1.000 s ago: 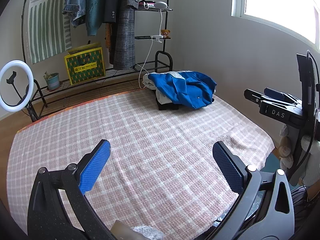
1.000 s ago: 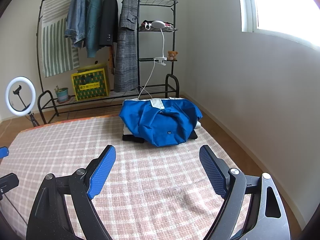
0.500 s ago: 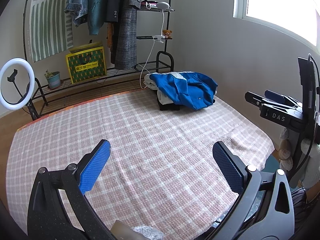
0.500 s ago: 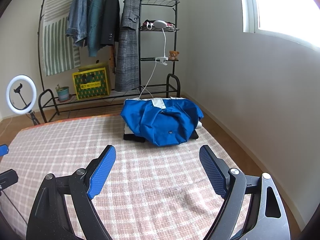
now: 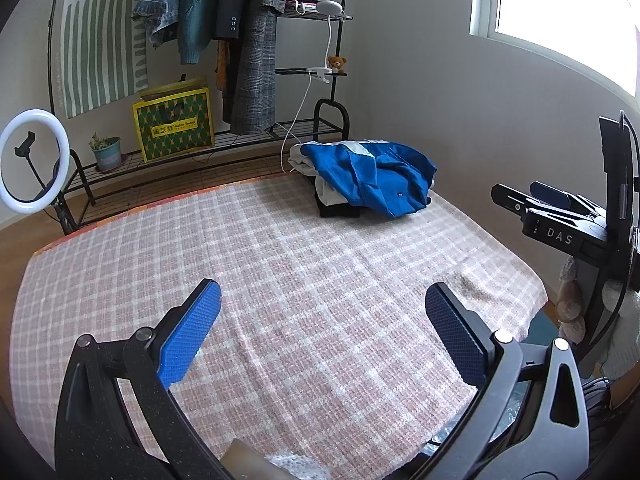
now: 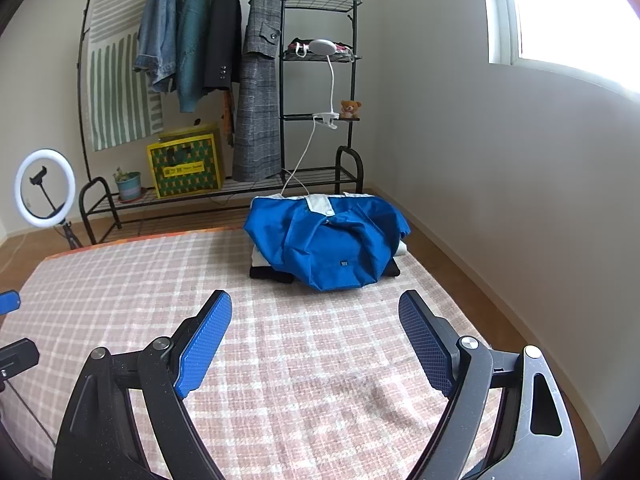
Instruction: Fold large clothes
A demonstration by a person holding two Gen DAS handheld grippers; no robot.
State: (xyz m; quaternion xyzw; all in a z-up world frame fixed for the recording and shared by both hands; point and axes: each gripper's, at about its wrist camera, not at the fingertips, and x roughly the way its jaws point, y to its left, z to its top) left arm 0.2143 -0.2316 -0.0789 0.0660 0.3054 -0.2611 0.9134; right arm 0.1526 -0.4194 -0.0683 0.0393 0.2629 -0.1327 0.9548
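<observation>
A crumpled blue jacket (image 6: 328,244) with a white collar lies on top of a small stack of folded white and black clothes at the far right corner of a pink plaid blanket (image 6: 280,340). It also shows in the left wrist view (image 5: 376,180). My right gripper (image 6: 316,336) is open and empty, hovering over the blanket short of the jacket. My left gripper (image 5: 320,320) is open and empty over the middle of the blanket (image 5: 280,280), farther from the pile. The right gripper's body (image 5: 560,220) shows at the right edge of the left wrist view.
A black clothes rack (image 6: 224,80) with hanging jackets stands along the far wall, with a yellow box (image 6: 184,168) and a small plant pot (image 6: 130,186) on its lower shelf. A ring light (image 6: 44,188) stands at the left. The wall is close on the right.
Both grippers have drifted slightly; the views shift a little, with the jacket pile sitting marginally lower and nearer. Both stay open and empty.
</observation>
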